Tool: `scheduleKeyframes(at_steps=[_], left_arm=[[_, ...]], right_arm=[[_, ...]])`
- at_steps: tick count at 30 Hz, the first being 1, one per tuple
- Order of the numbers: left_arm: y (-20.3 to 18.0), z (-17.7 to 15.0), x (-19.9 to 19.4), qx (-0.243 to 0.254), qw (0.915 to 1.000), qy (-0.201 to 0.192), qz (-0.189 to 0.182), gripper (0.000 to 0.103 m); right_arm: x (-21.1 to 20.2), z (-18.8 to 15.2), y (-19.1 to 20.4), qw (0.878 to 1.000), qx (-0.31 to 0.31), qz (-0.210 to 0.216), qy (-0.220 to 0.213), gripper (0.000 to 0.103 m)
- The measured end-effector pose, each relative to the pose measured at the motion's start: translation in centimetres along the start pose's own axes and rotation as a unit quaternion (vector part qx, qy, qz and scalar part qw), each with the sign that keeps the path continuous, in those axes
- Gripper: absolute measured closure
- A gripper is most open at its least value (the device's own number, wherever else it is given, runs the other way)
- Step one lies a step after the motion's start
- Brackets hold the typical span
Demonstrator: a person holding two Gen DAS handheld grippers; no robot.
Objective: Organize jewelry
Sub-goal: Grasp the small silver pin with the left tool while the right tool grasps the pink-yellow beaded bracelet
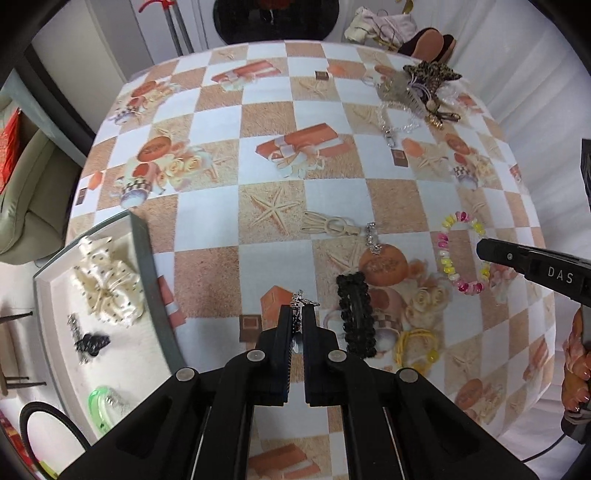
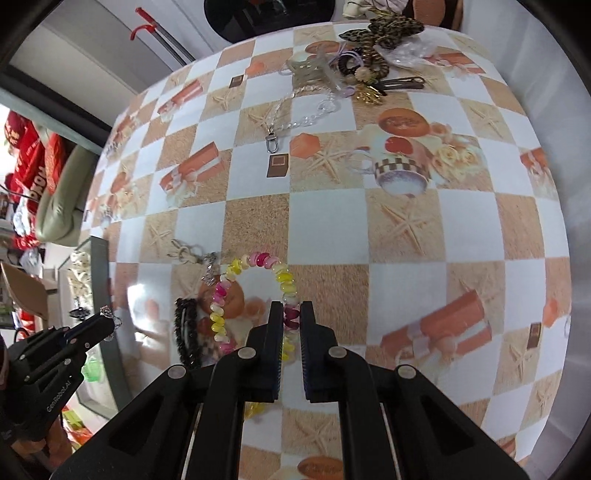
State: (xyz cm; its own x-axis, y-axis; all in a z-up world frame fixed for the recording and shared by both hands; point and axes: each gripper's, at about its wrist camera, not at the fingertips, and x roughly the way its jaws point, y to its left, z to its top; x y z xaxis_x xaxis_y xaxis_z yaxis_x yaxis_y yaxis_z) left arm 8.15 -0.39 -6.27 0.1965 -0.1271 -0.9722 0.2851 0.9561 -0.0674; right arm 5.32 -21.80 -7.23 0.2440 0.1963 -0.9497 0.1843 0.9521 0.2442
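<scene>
My left gripper [image 1: 298, 314] is shut on a small silver rhinestone piece [image 1: 303, 301], held above the tablecloth; it shows in the right wrist view [image 2: 109, 314] too. My right gripper [image 2: 291, 312] is shut on the pink-and-yellow bead bracelet [image 2: 255, 260], which lies on the table [image 1: 445, 254]. A black beaded hair clip [image 1: 356, 314] lies just right of my left gripper. A silver dangling earring [image 1: 373, 238] and a cream bunny clip [image 1: 332, 225] lie further ahead. The grey-rimmed white tray [image 1: 147, 266] at left holds a cream polka-dot scrunchie [image 1: 109, 282], a black piece [image 1: 90, 341] and a green ring [image 1: 99, 402].
A pile of hair accessories with a leopard bow [image 2: 384, 31] and a clear chain with a clasp [image 2: 295, 114] lies at the far right of the table. A yellow hair tie [image 1: 417, 345] lies near the black clip. A green armchair [image 1: 26, 192] stands left of the table.
</scene>
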Motion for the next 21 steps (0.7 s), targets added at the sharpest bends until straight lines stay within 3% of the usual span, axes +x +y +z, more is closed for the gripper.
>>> scheduleKeyframes(at_steps=[10, 21], left_arm=[[3.0, -3.6, -3.9, -0.053, 0.9984, -0.016, 0.013, 0.094], [10.1, -7.2, -6.2, -0.077, 0.9967, -0.018, 0.017, 0.094]], right_arm=[[-2.0, -1.9, 2.2, 0.999, -0.019, 0.035, 0.003, 0.094], [-2.3, -2.8, 10.2, 0.997, -0.044, 0.060, -0.002, 0.094]])
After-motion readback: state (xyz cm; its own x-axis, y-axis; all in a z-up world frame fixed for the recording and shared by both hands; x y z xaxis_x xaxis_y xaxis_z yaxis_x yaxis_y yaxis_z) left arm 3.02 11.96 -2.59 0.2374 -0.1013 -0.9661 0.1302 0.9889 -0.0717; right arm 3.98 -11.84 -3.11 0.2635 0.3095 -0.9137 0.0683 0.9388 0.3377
